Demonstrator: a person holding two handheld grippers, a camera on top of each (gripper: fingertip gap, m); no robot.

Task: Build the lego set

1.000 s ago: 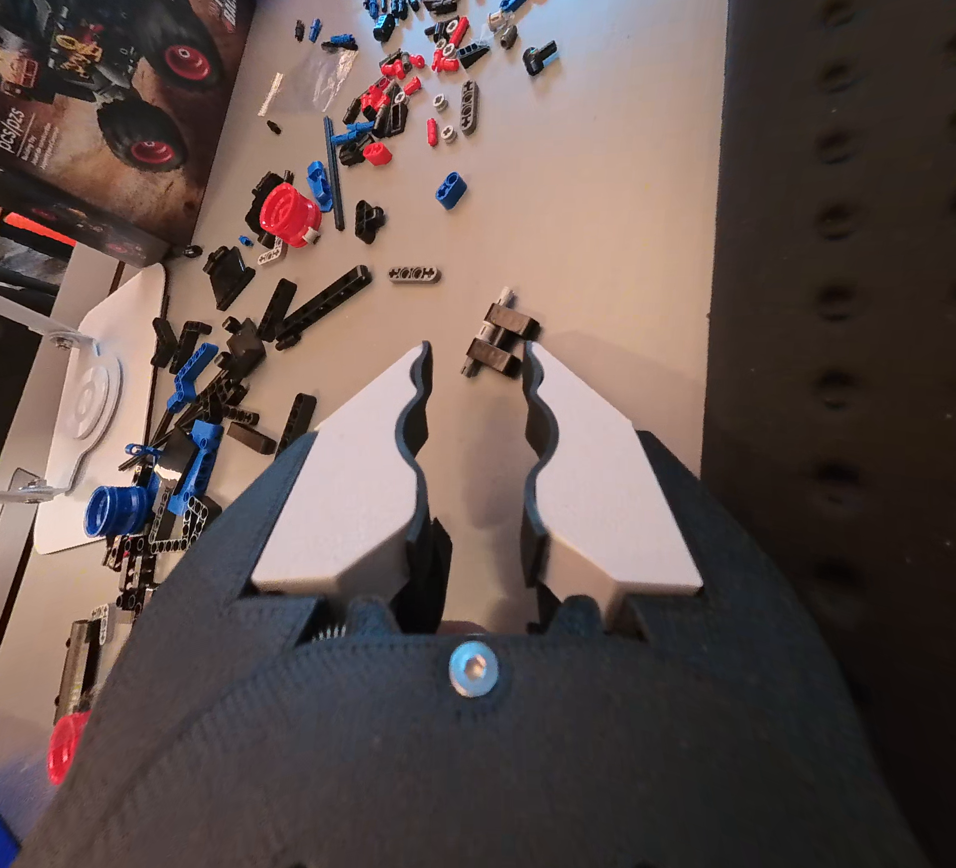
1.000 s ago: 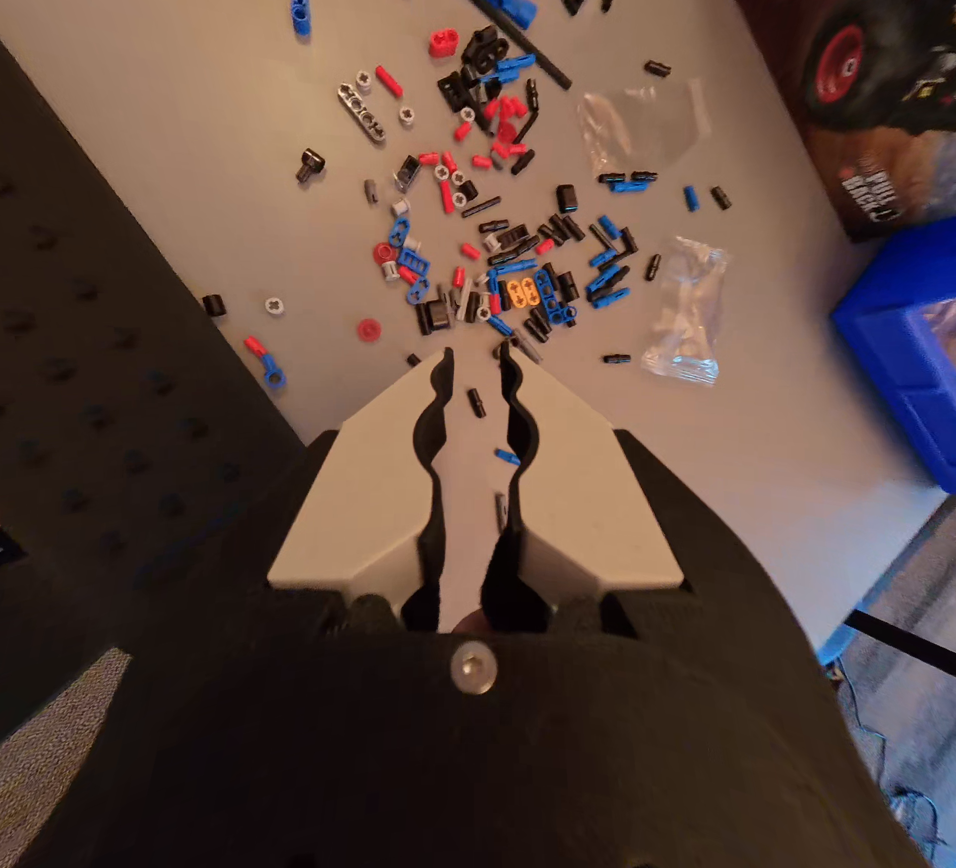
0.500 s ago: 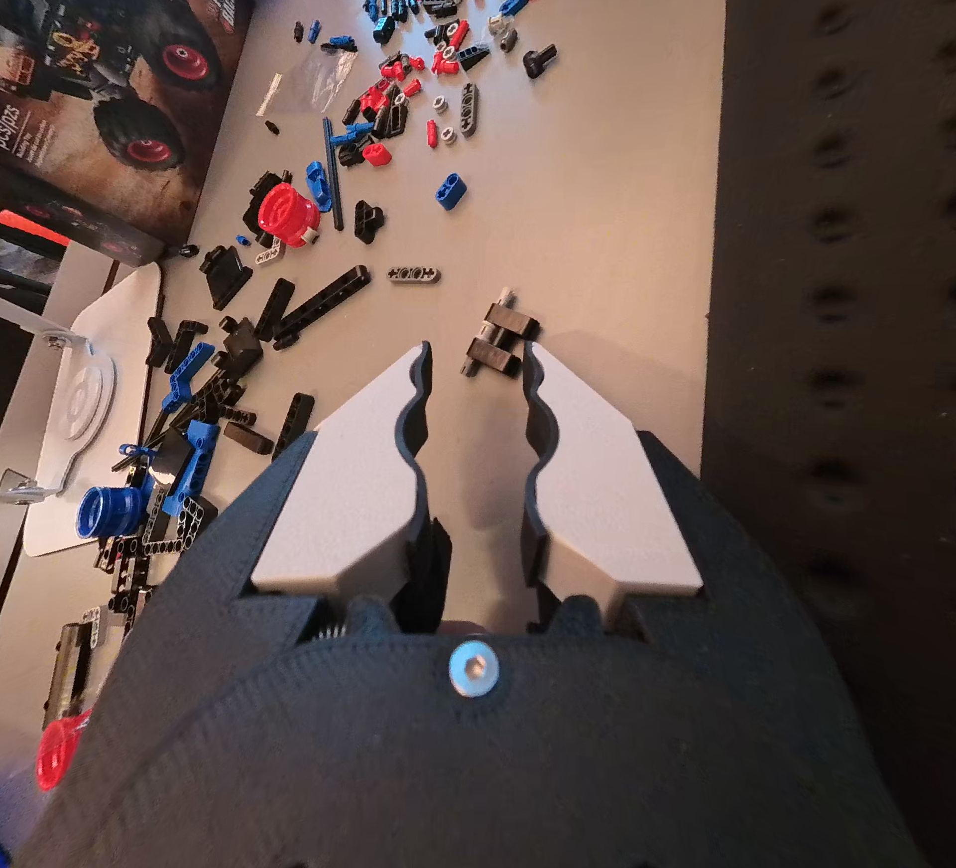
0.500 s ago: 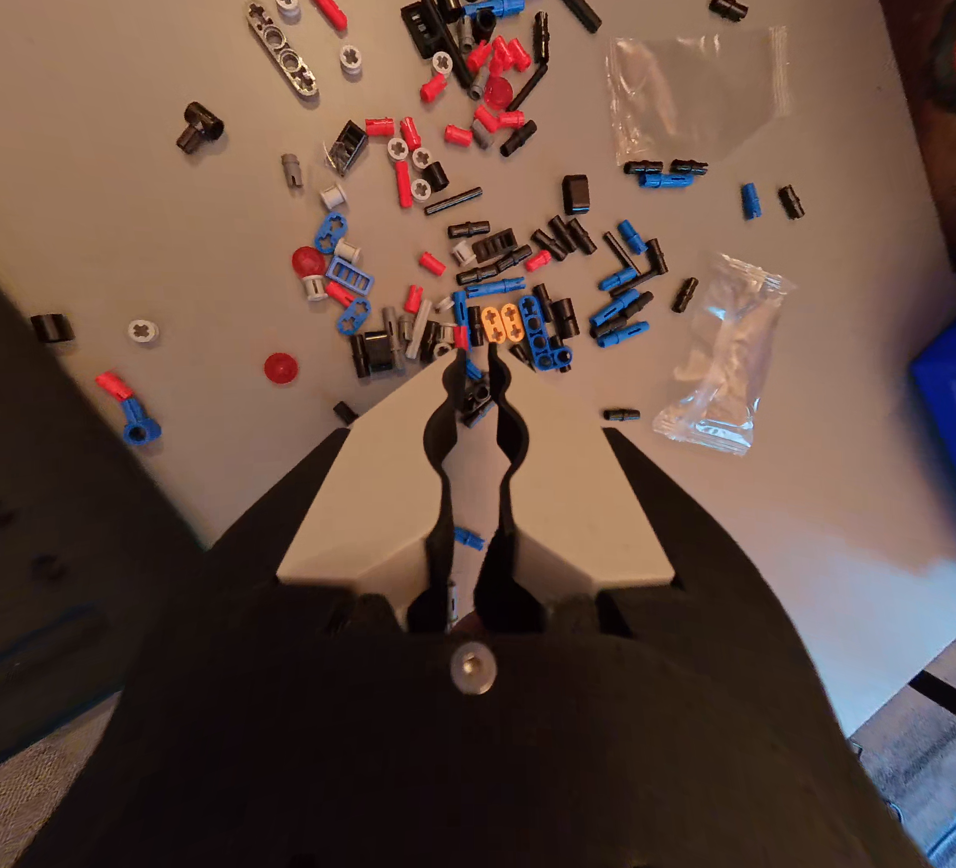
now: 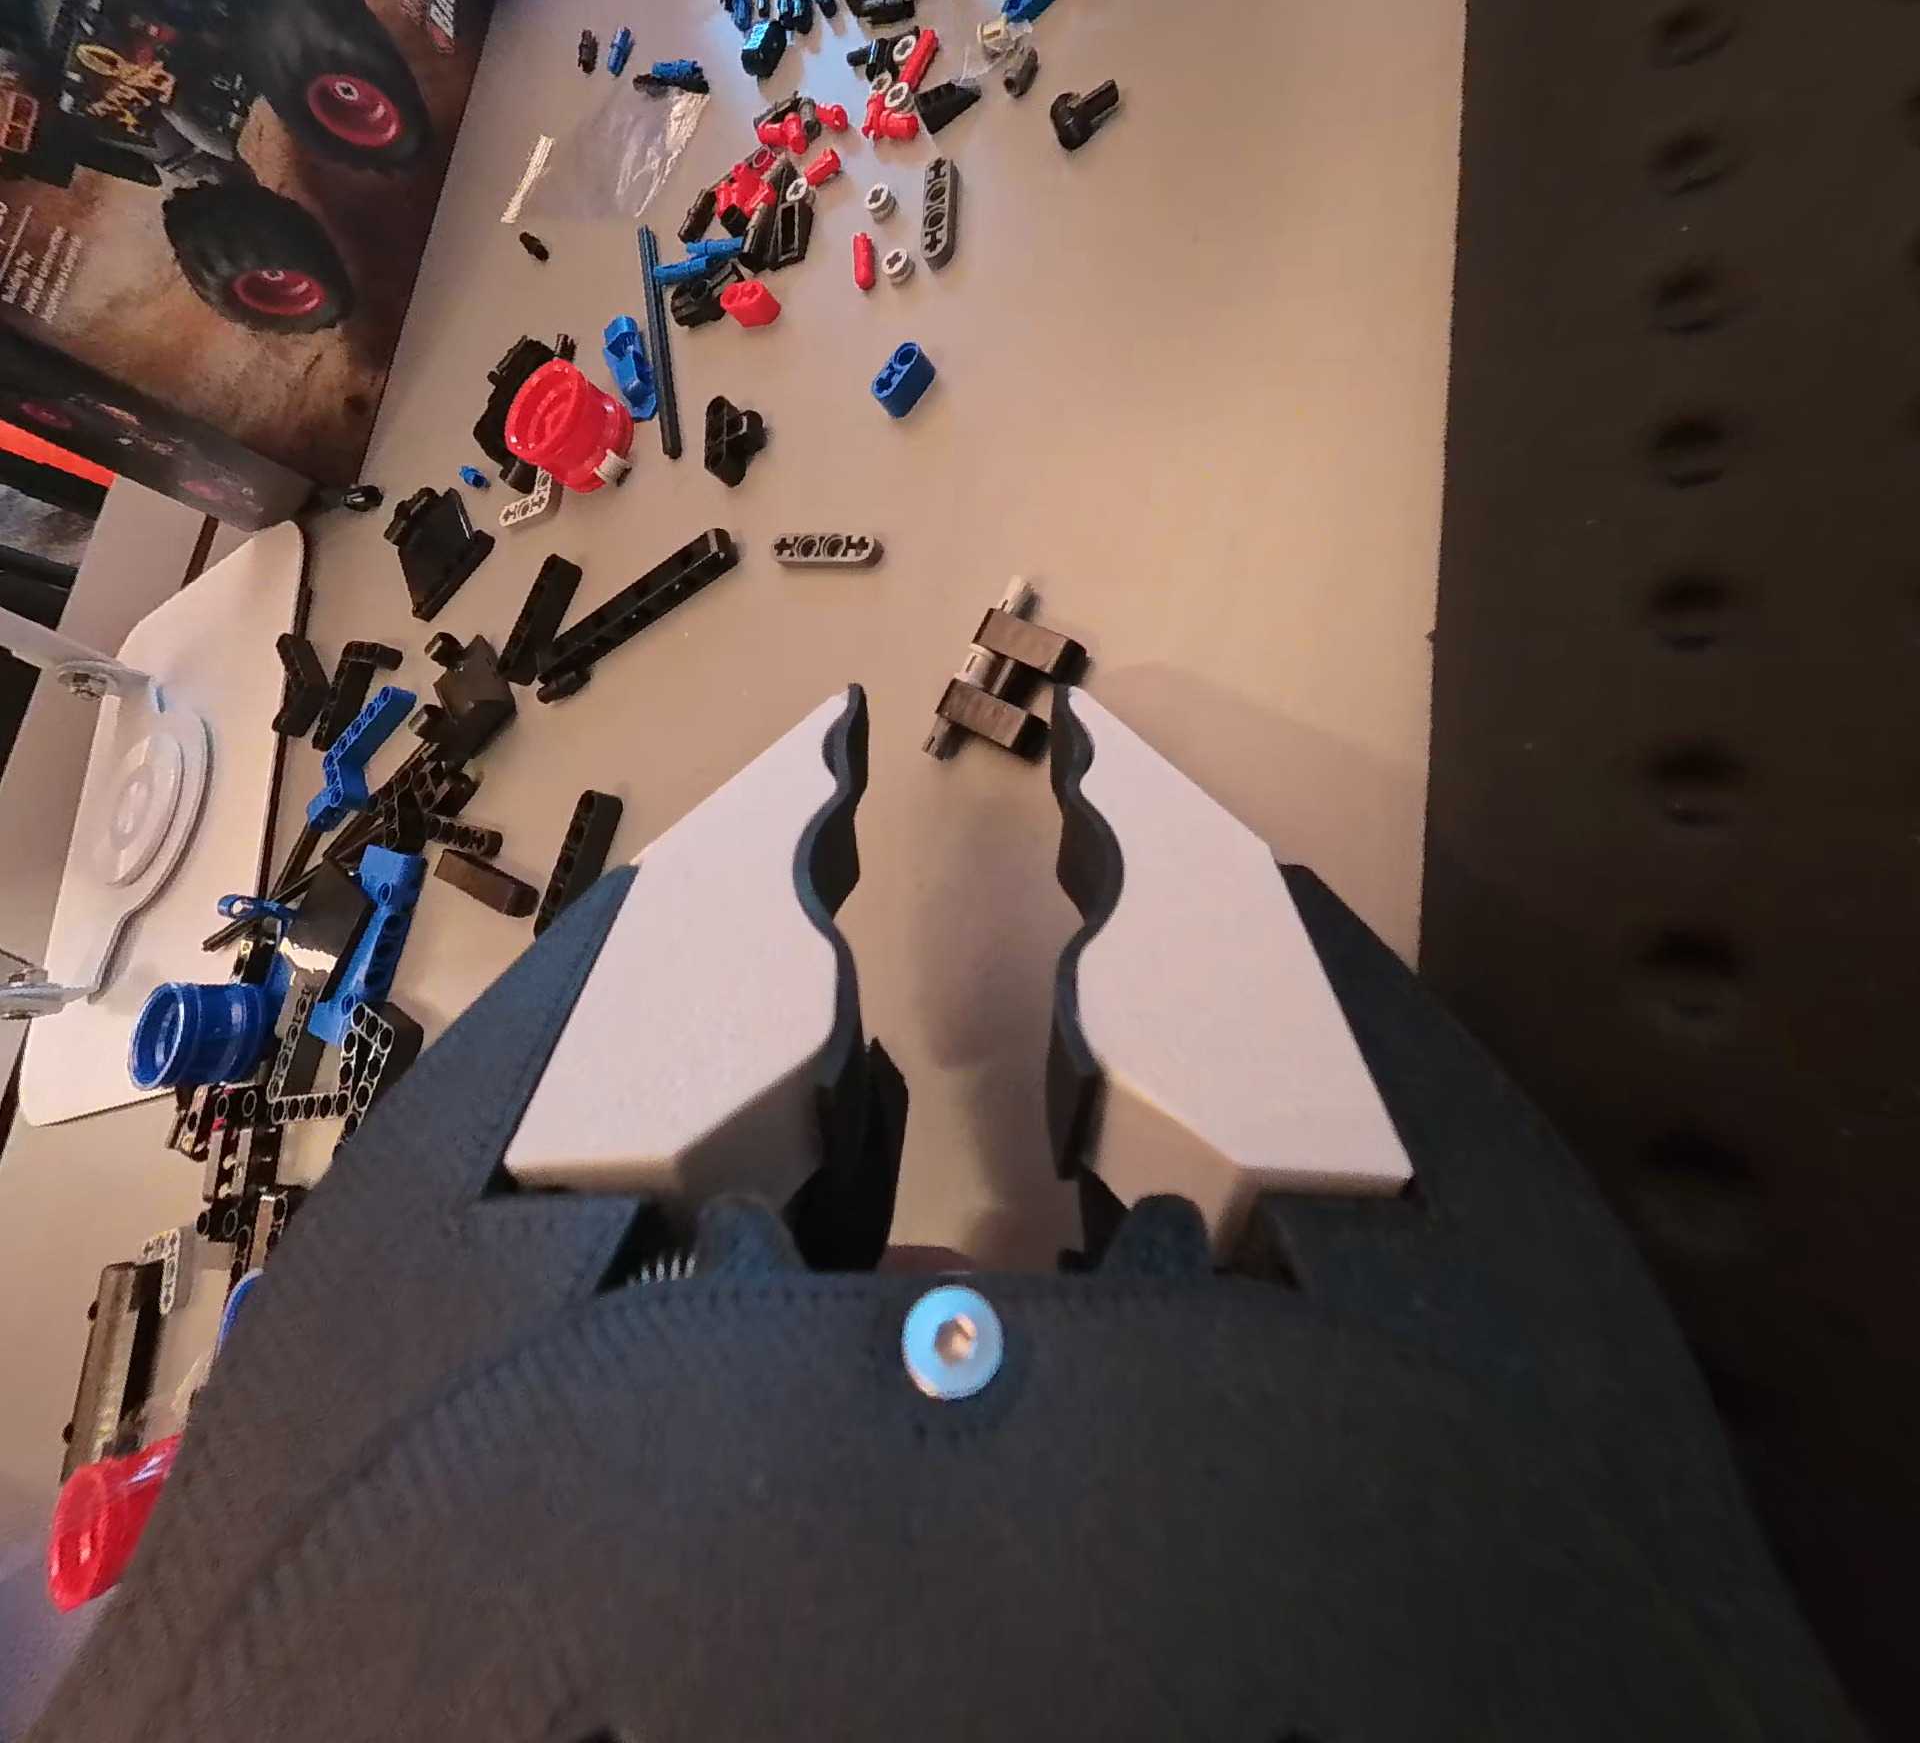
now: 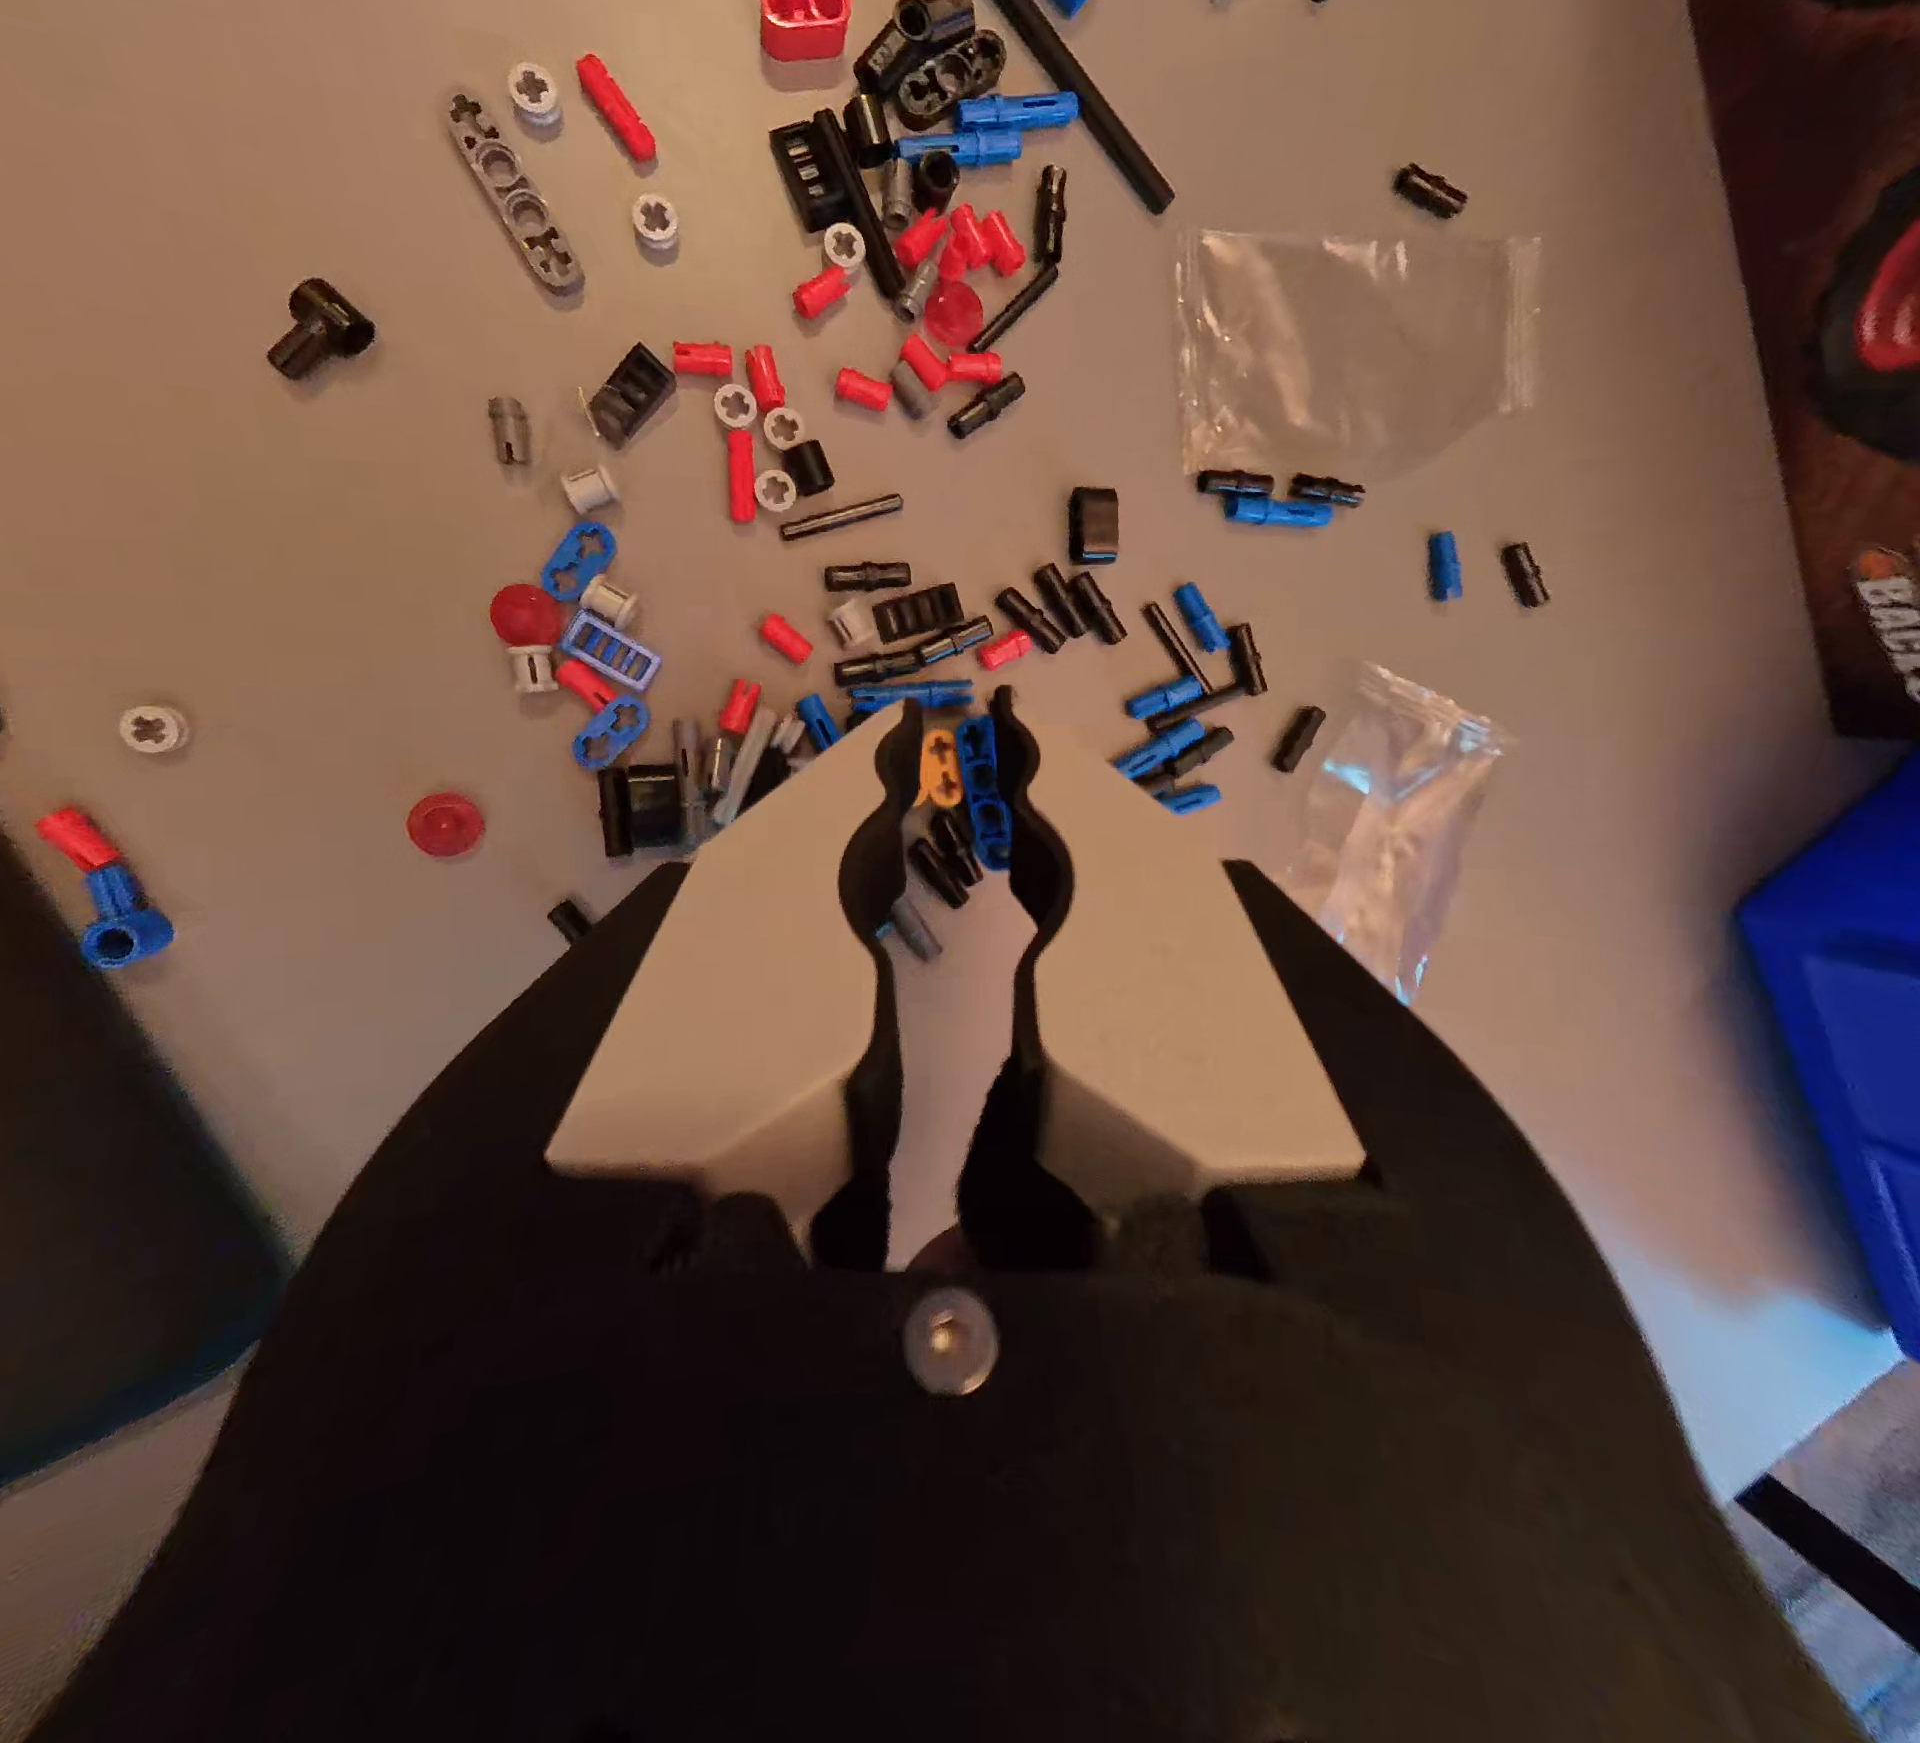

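the left gripper (image 5: 954, 717) hovers low over the grey desk (image 5: 1195, 405) with its jaws released and nothing between them. just past its tips, nearer the right-hand finger, lies a small black assembly (image 5: 1003, 680) of two short black beams on a grey axle, flat on the desk and apart from the fingers. off to its left sit a long black beam (image 5: 649, 597), a red wheel hub (image 5: 566, 426), a blue wheel hub (image 5: 197, 1033) and a jumble of black and blue parts (image 5: 364, 841). the set's box (image 5: 197, 135) stands along the far left edge.

the right gripper (image 6: 951, 722) is down over the thick scatter of small pins, jaws released with a narrow gap and gripping nothing. in that gap, on the desk, i can see an orange two-hole piece (image 6: 940, 763), a blue thin beam (image 6: 985, 784) beside it and a few black pins (image 6: 945, 857). beyond them lie red pins (image 6: 961, 244), a grey thin beam (image 6: 514, 197), a long black axle (image 6: 1023, 20) and two clear plastic bags, one flat (image 6: 1351, 348) and one crumpled (image 6: 1392, 810).
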